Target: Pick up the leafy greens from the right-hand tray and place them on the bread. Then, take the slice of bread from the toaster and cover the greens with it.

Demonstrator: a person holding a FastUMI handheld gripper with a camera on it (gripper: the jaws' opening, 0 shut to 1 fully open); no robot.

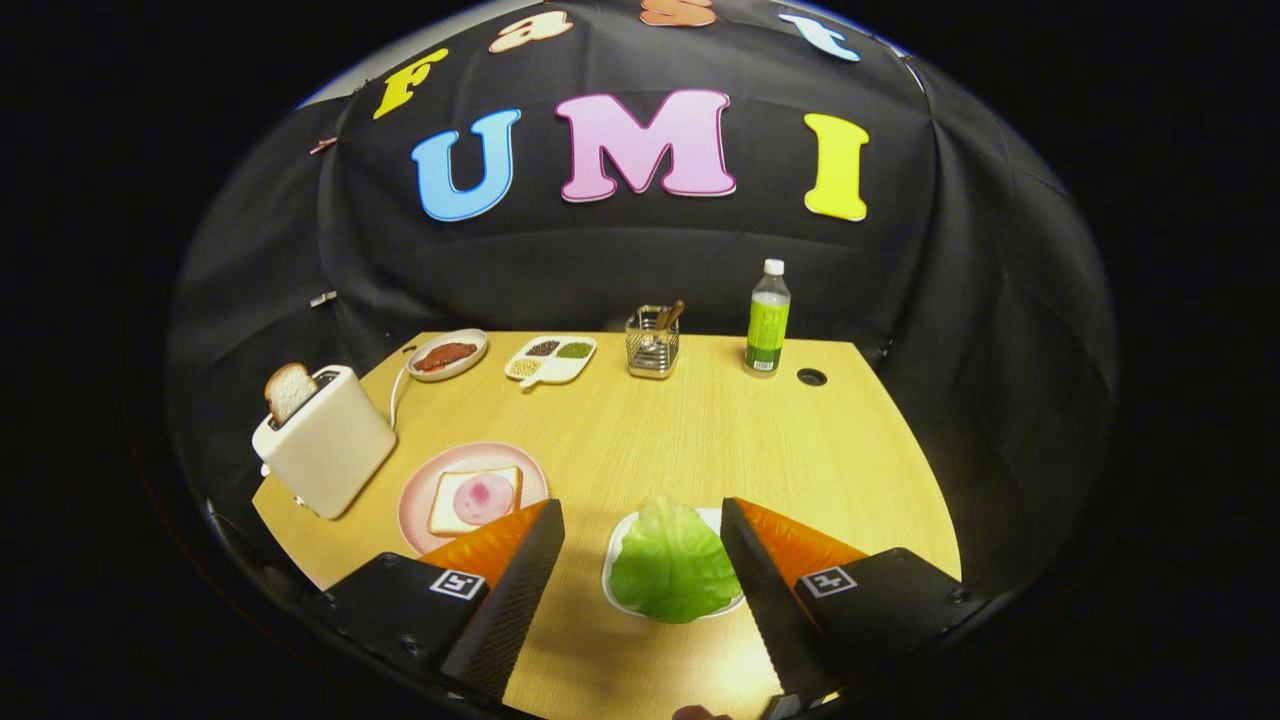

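The leafy greens (671, 565) lie on a small white tray (612, 560) on the wooden table, between my two fingers and nearer the right one. My gripper (640, 515) is open and holds nothing. To the left, just beyond the left finger, a pink plate (425, 495) carries a slice of bread (476, 499) topped with a pink round slice. Further left stands a white toaster (328, 438) with a second slice of bread (289, 389) sticking up out of its slot.
Along the back of the table stand a dish of reddish food (447, 355), a white divided dish (551, 359) with small fillings, a wire utensil holder (653, 342) and a green bottle (768, 320). A round hole (811, 377) sits near the bottle.
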